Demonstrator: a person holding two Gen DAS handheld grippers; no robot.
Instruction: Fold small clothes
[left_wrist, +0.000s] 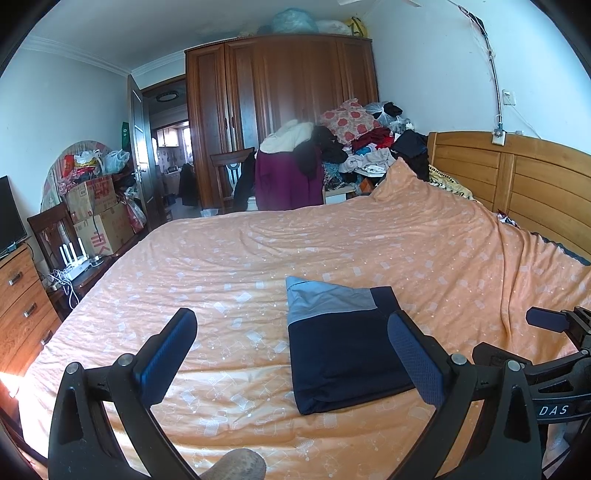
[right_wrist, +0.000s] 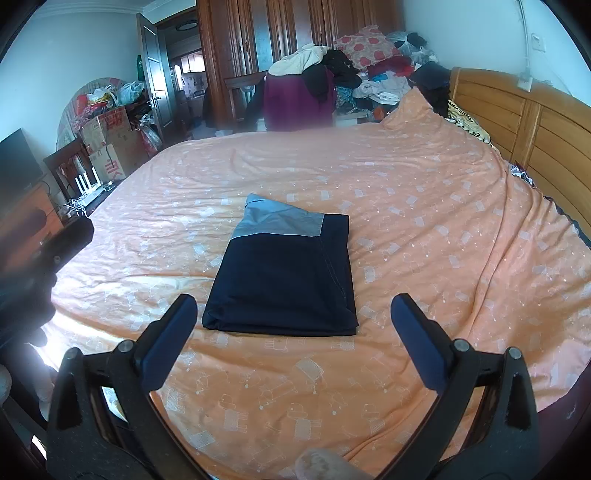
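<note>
Folded navy and grey garment (right_wrist: 282, 275) lying flat on the bed's orange patterned bedspread (right_wrist: 424, 229), both claws empty

The left claw (left_wrist: 291, 349) hangs spread wide near the garment's left edge, its right finger in front of the navy cloth; the right claw (right_wrist: 293, 325) gapes wide just short of the garment's near edge, gripping nothing. A heap of mixed clothes (left_wrist: 365, 151) lies beyond the far side of the bed beside a brown wooden wardrobe (left_wrist: 280, 103)

Folded garment (right_wrist: 284, 280): dark navy with a grey-blue band at its far end. Lies flat as a neat rectangle, several layers thick, edges roughly aligned. Rests on the orange patterned bedspread (right_wrist: 424, 229), near its front edge.
</note>
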